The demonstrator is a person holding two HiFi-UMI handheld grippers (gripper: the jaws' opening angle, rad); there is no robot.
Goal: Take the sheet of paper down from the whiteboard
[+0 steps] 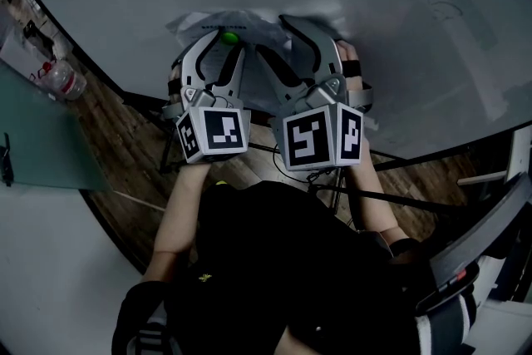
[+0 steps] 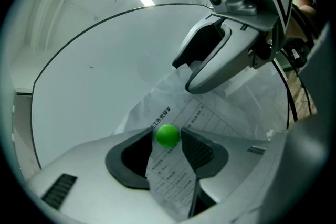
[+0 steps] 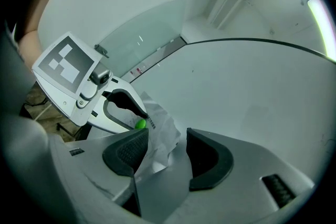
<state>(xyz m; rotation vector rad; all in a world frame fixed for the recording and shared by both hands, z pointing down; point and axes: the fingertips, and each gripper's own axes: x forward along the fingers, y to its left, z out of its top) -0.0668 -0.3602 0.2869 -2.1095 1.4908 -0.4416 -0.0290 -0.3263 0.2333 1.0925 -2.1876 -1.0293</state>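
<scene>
A crumpled printed sheet of paper (image 1: 204, 19) hangs on the whiteboard (image 1: 374, 29), pinned by a round green magnet (image 1: 229, 37). In the left gripper view the magnet (image 2: 168, 135) sits exactly between my left gripper's (image 2: 168, 138) fingertips, which touch it on both sides, with the paper (image 2: 194, 118) behind. My right gripper (image 3: 167, 136) is level beside it and open. A bunched fold of the paper (image 3: 160, 134) lies in its gap against the left pad (image 3: 128, 149), while the other pad stands apart. In the head view the left gripper (image 1: 223, 41) and right gripper (image 1: 274, 33) are side by side at the board.
A water bottle (image 1: 62, 81) and a glass panel (image 1: 41, 145) are at the left, over the wooden floor (image 1: 125, 145). The whiteboard's stand and cables (image 1: 399, 195) run below the board. A grey frame (image 1: 482, 245) stands at the lower right.
</scene>
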